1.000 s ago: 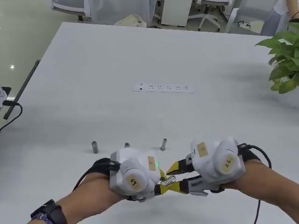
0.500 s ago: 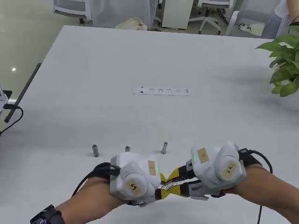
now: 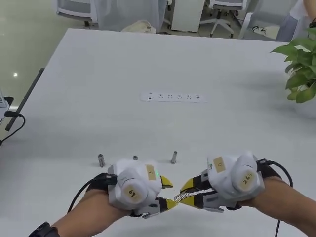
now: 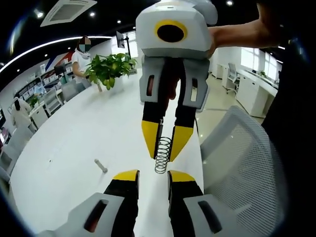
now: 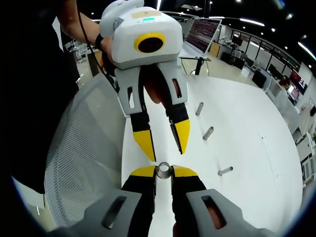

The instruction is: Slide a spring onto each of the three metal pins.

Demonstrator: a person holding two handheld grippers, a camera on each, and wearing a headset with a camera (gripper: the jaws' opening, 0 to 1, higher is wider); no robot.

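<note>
Near the table's front edge my right gripper (image 3: 189,193) is shut on a small steel spring (image 3: 182,197), which sticks out leftward from its yellow tips. The right gripper view has the spring (image 5: 164,171) end-on, pinched between its jaws (image 5: 164,174). My left gripper (image 3: 168,192) faces it, open, with its tips just short of the spring. From the left gripper view, the spring (image 4: 162,154) hangs from the opposite jaws above my own open gripper (image 4: 154,176). Three metal pins (image 3: 101,160) (image 3: 135,158) (image 3: 174,157) stand in a row just beyond the grippers.
A white power strip (image 3: 170,96) lies mid-table. A green plant (image 3: 301,71) stands at the right edge. Office chairs (image 3: 222,12) sit past the far edge, and a dark cable (image 3: 12,123) hangs at the left. A mesh chair back (image 4: 242,163) is close to the front edge.
My left gripper has opened, let go of the spring and drawn back to the left. The spring stays in the right gripper.
</note>
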